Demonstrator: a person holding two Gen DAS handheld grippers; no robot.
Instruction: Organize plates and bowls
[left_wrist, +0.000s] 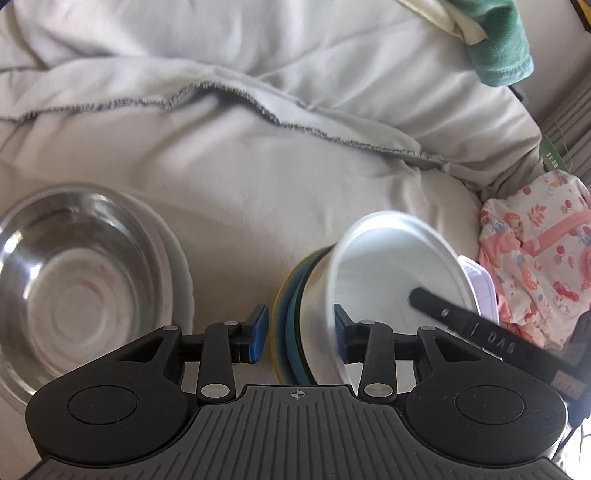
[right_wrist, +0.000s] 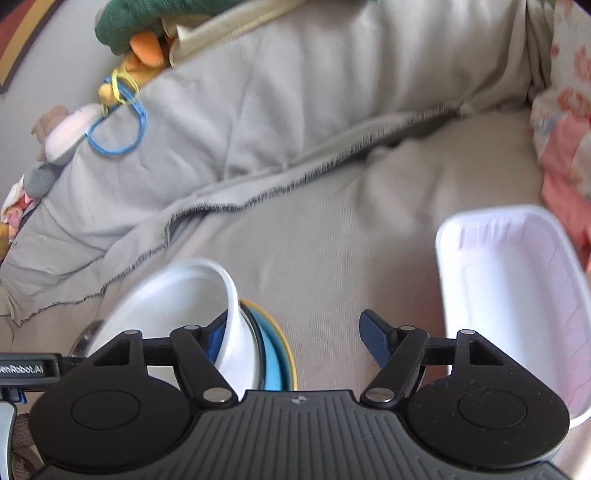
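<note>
In the left wrist view we see our left gripper (left_wrist: 300, 334) with its blue pads spread. Between them stands a tilted stack: a white bowl (left_wrist: 391, 273) leaning on a teal plate (left_wrist: 291, 325) and a yellow plate (left_wrist: 277, 317). The left pad (left_wrist: 258, 334) stands clear of the yellow rim; the right pad sits at the white bowl's wall, and we cannot tell whether it touches. To the far left a steel bowl (left_wrist: 74, 280) rests inside a white dish (left_wrist: 177, 266) on the pale sofa cover (left_wrist: 258, 166). A black finger of the other gripper (left_wrist: 480, 328) reaches into the white bowl from the right. Behind it lies a white tray edge (left_wrist: 480, 288), and beside that a pink patterned cloth (left_wrist: 535, 258).

In the right wrist view our right gripper (right_wrist: 295, 336) is also spread wide. Its left finger sits inside the white bowl (right_wrist: 177, 295), with the bowl's wall and the blue and yellow plates (right_wrist: 273, 350) lying between the pads. The right pad (right_wrist: 376, 339) hangs free over the cover. To the right, near us, stands a white rectangular tub (right_wrist: 517, 295). Far left, toys with a blue ring (right_wrist: 118, 136) lie on the cushion.
</note>
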